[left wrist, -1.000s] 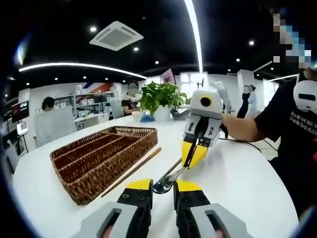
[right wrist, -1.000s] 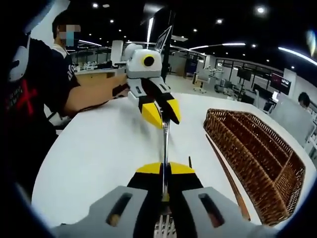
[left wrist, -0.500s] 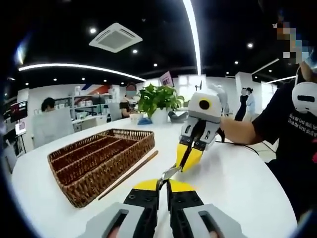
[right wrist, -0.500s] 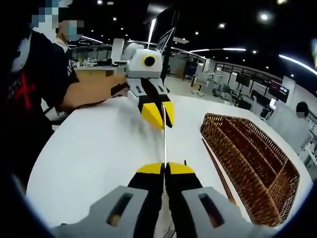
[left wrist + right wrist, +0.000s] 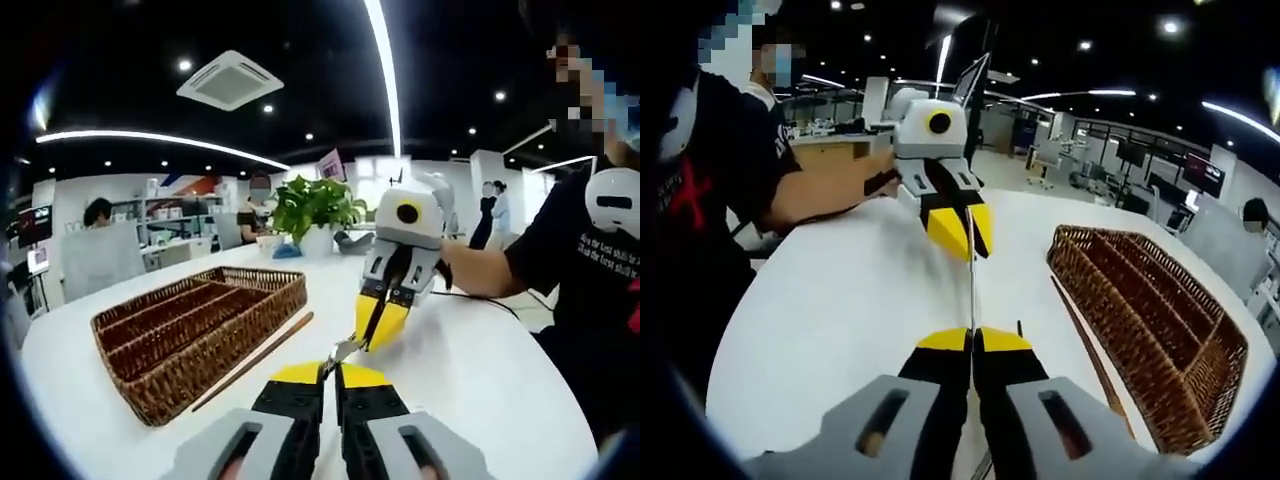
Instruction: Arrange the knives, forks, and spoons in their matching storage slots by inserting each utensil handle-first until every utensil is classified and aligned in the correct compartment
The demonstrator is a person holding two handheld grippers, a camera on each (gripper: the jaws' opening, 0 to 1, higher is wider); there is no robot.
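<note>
The worry here is a fumbled hand-over: both grippers have hold of one slim metal utensil [image 5: 971,270] above the white table [image 5: 830,310], and if one lets go before the other has a firm grip, or if the two pull on slightly different lines, the piece could twist in the jaws, slip out and clatter onto the tabletop short of the wicker tray [image 5: 1160,320]. I judge the thin shaft gives the pads little to bite on, so it may swing round and end up pointing the wrong way for a handle-first entry. The right gripper [image 5: 971,340] has its yellow-tipped jaws pinched together on the near end of the utensil, which runs straight away from it to the left gripper [image 5: 962,228], whose jaws are likewise clamped on the far end. In the left gripper view the same thing reads from the other side: the left gripper [image 5: 321,374] is closed tight on the shiny end, and the right gripper [image 5: 378,322] holds the utensil [image 5: 343,351] just beyond. Which kind of utensil it is I cannot tell. The tray [image 5: 190,325] sits to the left of the pair in this view, its long compartments bare as far as I can see, with a brown stick [image 5: 255,360] lying alongside its near edge.
</note>
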